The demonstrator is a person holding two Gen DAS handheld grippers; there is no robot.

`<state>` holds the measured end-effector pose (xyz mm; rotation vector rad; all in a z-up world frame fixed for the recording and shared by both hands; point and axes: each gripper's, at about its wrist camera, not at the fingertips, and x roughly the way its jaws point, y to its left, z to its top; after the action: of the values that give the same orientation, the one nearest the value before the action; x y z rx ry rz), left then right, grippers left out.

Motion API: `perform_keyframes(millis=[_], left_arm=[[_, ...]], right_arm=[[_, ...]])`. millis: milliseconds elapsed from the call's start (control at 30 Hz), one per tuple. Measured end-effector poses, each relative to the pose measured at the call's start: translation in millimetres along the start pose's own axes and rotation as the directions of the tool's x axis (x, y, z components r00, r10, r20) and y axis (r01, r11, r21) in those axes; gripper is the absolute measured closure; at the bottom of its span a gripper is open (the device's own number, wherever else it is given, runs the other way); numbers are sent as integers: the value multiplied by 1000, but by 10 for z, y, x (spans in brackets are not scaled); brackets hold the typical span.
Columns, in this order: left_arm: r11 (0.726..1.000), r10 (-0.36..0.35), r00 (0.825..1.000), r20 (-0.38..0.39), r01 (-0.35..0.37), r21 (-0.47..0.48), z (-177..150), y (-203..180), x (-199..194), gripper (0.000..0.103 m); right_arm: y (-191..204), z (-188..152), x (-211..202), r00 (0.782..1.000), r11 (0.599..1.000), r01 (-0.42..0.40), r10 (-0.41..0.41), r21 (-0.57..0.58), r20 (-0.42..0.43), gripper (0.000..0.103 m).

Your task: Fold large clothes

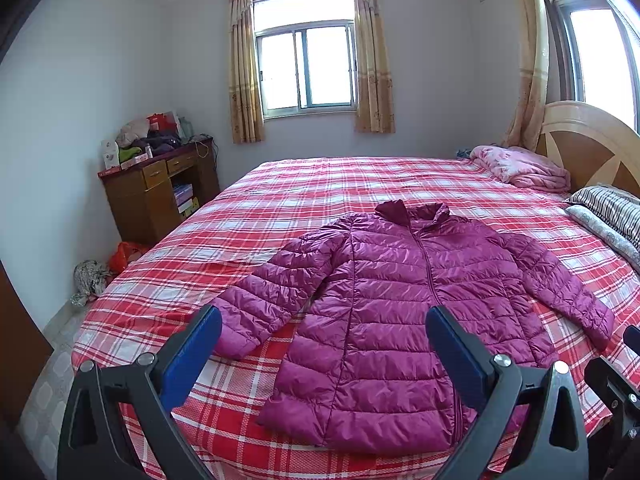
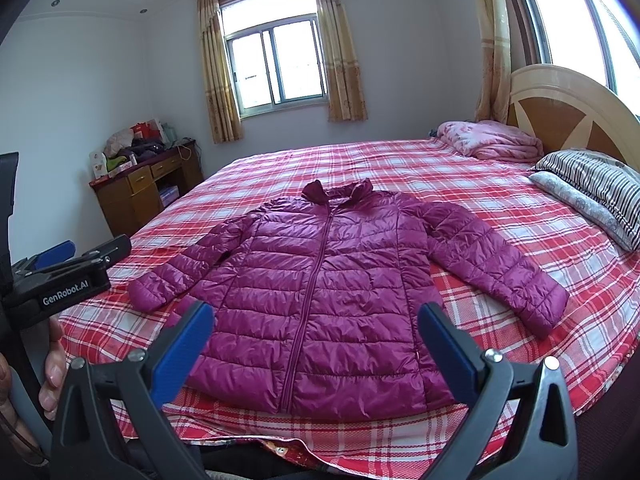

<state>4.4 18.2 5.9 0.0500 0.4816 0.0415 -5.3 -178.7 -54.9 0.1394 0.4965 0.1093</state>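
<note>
Jackets: one magenta quilted down jacket point(image 2: 320, 280), lying flat near the bed's point(image 2: 400, 160) foot edge, front up, zipped, collar toward the far edge, both sleeves spread outward.
Grippers: two; left gripper point(image 1: 324, 344) and right gripper point(image 2: 316, 340), each spread wide with blue pads, holding nothing, hovering above the jacket's hem.
Pillows: two, one striped pillow point(image 2: 596, 184) and one patterned, at the headboard point(image 2: 560, 100) edge.
Blankets: one pink folded blanket point(image 2: 488, 140) at the far headboard corner.
Windows: two.

Home bedroom: big bed point(image 2: 420, 168) w/ plaid cover, headboard point(image 2: 560, 112), pillows point(image 2: 592, 184), curtained window point(image 1: 306, 68), wooden desk point(image 1: 156, 196).
</note>
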Motion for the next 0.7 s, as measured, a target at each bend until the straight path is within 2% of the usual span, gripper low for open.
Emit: perform_keyframes(millis=[700], left_arm=[[1000, 5, 1000, -11, -5, -1, -14, -6, 75, 1]], right_arm=[[-27, -50, 85, 999, 1000, -10, 10, 16, -30, 0]])
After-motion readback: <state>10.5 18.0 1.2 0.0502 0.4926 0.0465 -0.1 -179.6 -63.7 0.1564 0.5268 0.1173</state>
